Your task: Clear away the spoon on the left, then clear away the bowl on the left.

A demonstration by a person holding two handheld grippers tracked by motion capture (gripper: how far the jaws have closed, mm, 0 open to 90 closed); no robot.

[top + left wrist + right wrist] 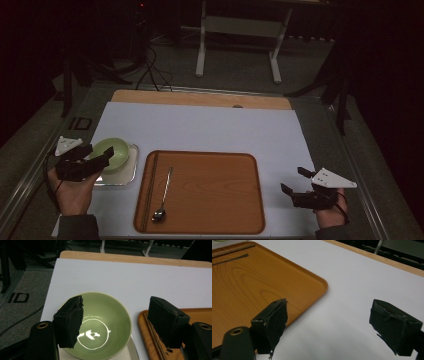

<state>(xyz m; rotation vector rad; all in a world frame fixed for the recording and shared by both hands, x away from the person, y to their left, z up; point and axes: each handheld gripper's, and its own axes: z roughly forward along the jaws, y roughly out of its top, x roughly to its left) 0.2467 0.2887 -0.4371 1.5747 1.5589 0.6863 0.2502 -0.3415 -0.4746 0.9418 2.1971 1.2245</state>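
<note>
A pale green bowl (117, 150) (105, 307) stands empty on a small metal tray (125, 176) (133, 353) at the left of the white mat. My left gripper (99, 153) (117, 315) is open over it. One jaw overlaps the bowl's left side and the other sits past its right rim, and I cannot tell if they touch it. A wooden tray (210, 192) (195, 312) (249, 287) holds a spoon (163, 200) (230, 260) and dark chopsticks (149, 190) (153, 336) (233, 250). My right gripper (294, 180) (332, 320) is open and empty, low over the mat just right of the wooden tray.
The white mat (210, 127) covers most of a wooden tabletop (200, 98). Beyond the table a white stand (240, 27) and cables (150, 70) sit on the grey floor. Bare mat lies behind and to the right of the wooden tray.
</note>
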